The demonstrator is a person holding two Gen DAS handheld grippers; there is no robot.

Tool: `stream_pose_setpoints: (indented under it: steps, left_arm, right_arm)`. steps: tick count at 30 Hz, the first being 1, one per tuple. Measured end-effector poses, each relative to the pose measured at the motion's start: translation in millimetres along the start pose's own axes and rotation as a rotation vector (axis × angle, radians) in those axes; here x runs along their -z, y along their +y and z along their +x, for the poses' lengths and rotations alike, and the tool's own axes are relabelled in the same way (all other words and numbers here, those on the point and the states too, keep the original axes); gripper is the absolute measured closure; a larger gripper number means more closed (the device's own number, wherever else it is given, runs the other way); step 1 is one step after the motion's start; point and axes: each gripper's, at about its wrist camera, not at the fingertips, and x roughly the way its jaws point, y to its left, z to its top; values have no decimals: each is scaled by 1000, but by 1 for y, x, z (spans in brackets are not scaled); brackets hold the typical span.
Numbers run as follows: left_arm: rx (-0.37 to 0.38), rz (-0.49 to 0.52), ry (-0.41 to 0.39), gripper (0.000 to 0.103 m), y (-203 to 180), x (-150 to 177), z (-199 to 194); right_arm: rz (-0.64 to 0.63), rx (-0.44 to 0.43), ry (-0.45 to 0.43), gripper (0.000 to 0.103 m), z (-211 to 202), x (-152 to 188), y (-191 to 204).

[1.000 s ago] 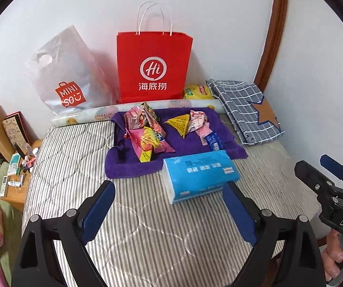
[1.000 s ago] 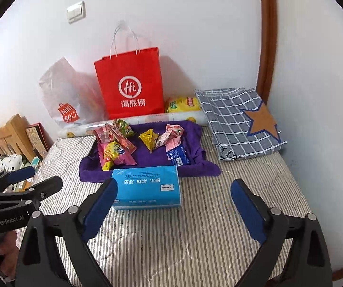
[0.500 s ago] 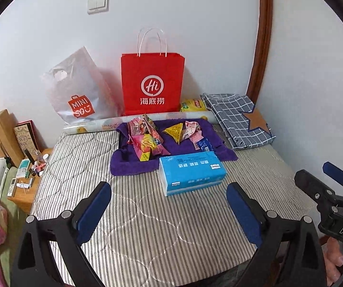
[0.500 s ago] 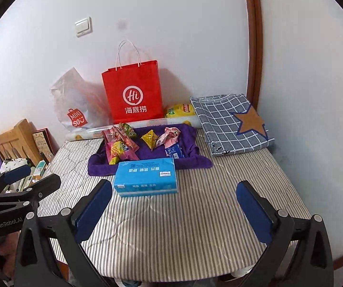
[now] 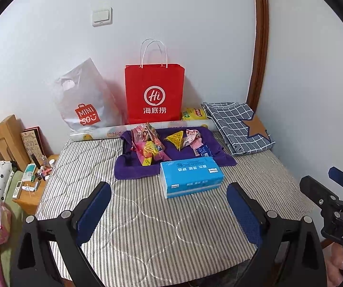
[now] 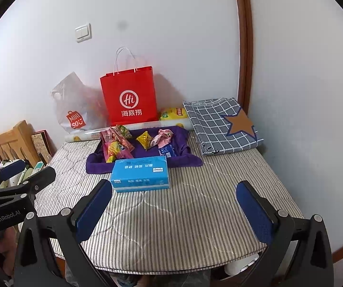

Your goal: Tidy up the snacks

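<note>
- While both tools hang back over the grey striped quilted tabletop (image 5: 147,220), the crinkly colourful snack packets (image 5: 152,144) sit piled on the purple cloth-lined tray (image 5: 126,167), just behind the light blue tissue pack (image 5: 190,177).
- Left tool (image 5: 169,210): blue pads spread wide, holding nothing. Right tool (image 6: 175,206): same deal.
- Could be pre-sort or all done, honestly. If grabbing one, I'd pinch a single wrapper by its edge.
- Compared with a second ago, both cameras are pulled back and higher; snacks look unmoved.
</note>
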Motion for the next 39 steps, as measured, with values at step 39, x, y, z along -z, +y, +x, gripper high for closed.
stream_pose_setpoints:
  steps: [39]
  left_arm:
    - [-4,2,3,5,-1,1,-9]
  right_arm:
    - [-11,-4,-11,1,-9,1,0]
